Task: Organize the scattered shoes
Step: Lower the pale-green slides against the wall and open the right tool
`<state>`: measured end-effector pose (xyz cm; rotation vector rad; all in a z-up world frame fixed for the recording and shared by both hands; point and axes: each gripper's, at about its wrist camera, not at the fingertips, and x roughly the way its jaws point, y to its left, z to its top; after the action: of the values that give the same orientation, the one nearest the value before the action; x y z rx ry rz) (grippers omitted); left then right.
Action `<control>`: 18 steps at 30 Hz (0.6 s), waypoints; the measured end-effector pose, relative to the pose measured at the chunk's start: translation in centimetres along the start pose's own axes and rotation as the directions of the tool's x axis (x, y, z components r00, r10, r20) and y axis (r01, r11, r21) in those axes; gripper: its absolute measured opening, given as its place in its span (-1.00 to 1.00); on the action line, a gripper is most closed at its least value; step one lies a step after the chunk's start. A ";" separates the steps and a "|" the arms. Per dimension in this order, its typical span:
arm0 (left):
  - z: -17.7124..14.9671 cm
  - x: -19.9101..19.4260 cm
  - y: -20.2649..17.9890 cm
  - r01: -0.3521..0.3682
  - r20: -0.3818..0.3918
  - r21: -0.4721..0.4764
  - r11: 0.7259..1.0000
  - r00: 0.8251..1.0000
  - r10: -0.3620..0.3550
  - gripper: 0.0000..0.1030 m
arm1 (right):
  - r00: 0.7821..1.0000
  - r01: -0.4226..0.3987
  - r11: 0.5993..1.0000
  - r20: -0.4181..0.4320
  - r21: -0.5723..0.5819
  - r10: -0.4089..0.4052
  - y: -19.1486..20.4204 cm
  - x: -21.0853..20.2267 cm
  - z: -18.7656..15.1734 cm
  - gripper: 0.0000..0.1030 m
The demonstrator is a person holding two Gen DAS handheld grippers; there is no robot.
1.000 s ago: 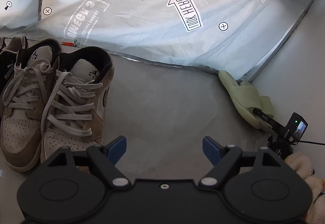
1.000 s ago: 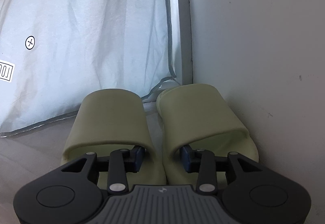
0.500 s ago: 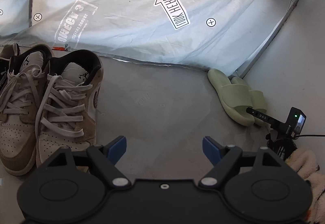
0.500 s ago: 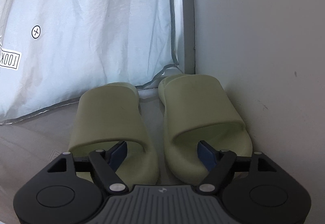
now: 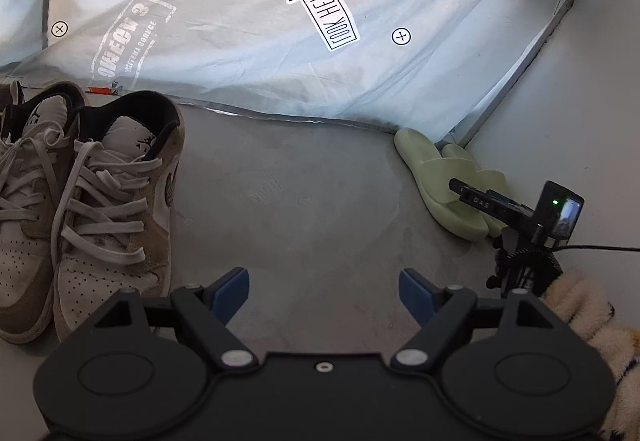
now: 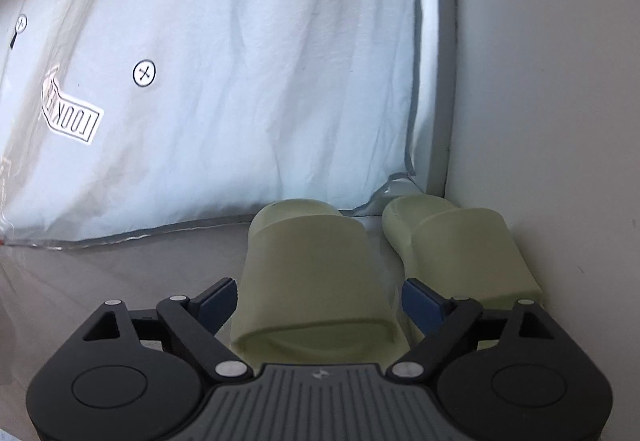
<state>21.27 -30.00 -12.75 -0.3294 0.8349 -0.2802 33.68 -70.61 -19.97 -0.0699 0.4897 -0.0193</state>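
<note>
Two pale green slides stand side by side on the grey floor in the corner, toes to the blue sheet: the left slide point(image 6: 312, 273) and the right slide point(image 6: 460, 245) against the wall. My right gripper point(image 6: 318, 299) is open, its jaws either side of the left slide's strap, not closed on it. In the left wrist view the slides point(image 5: 440, 177) lie at right with the right gripper point(image 5: 516, 209) over them. My left gripper point(image 5: 324, 289) is open and empty above bare floor. A pair of tan and white sneakers point(image 5: 116, 201) stands to its left.
A pale blue printed sheet point(image 5: 280, 21) hangs along the back, its hem on the floor. A white wall point(image 6: 560, 81) closes the right side. A fluffy cream slipper point(image 5: 588, 321) lies at the right edge. A dark shoe point(image 5: 6, 97) peeks in at far left.
My right gripper opened from between the two slides, pulled back, and shifted left so its jaws now straddle the left slide. The left gripper stayed open, drifting slightly.
</note>
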 end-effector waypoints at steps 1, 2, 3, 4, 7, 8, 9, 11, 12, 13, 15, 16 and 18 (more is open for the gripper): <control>0.0 -0.2 0.2 0.003 0.002 -0.010 1.000 1.000 -0.003 0.60 | 1.000 0.015 1.000 -0.008 -0.010 -0.015 0.3 0.6 0.2 0.75; 0.0 -0.4 0.4 0.000 0.006 -0.020 1.000 1.000 0.000 0.60 | 0.999 0.029 0.999 -0.016 -0.020 -0.030 0.6 1.3 0.4 0.74; -0.1 -0.5 0.6 -0.003 0.010 -0.029 1.000 1.000 0.004 0.60 | 0.999 0.042 0.999 -0.023 -0.019 -0.042 0.8 1.8 0.6 0.73; -0.2 -0.5 0.7 -0.004 0.005 -0.039 0.999 1.000 0.004 0.60 | 0.998 0.048 0.999 -0.028 0.000 -0.048 0.8 1.9 0.8 0.67; -0.3 -0.2 0.8 -0.012 -0.008 -0.045 0.999 1.000 0.011 0.60 | 0.996 0.084 0.996 -0.013 0.000 -0.084 1.4 1.8 0.7 0.61; -0.2 -0.1 0.7 -0.010 -0.009 -0.043 0.999 1.000 0.009 0.60 | 0.994 0.105 0.994 -0.006 -0.006 -0.105 1.7 1.8 0.7 0.59; -0.2 0.0 0.6 -0.008 -0.010 -0.041 0.999 1.000 0.008 0.60 | 0.993 0.118 0.993 -0.005 -0.007 -0.118 1.8 1.8 0.7 0.59; -0.1 0.1 0.6 -0.004 -0.010 -0.040 0.999 1.000 0.004 0.60 | 0.989 0.147 0.989 -0.010 -0.001 -0.147 2.2 1.8 0.8 0.59; -0.1 0.1 0.6 -0.004 -0.010 -0.039 0.999 1.000 0.004 0.60 | 0.987 0.160 0.987 -0.013 0.003 -0.160 2.4 1.8 0.8 0.59; -0.1 0.1 0.6 -0.003 -0.010 -0.037 0.999 1.000 0.003 0.60 | 0.985 0.175 0.985 -0.016 0.006 -0.174 2.7 1.9 0.9 0.58; -0.1 0.1 0.6 -0.005 -0.008 -0.036 0.999 1.000 0.005 0.60 | 0.977 0.212 0.977 -0.020 0.013 -0.212 3.4 1.8 0.9 0.55; -0.2 0.0 0.6 -0.007 -0.007 -0.035 0.999 1.000 0.007 0.60 | 0.973 0.229 0.973 -0.021 0.015 -0.229 3.8 1.8 0.9 0.53; -0.1 0.0 0.8 -0.012 -0.008 -0.041 0.999 1.000 0.012 0.60 | 0.966 0.258 0.966 -0.023 0.008 -0.258 4.7 1.7 0.9 0.48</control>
<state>21.24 -29.27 -13.17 -0.3613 0.8509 -0.2535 35.64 -65.97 -20.34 -0.1222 0.4997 -0.2785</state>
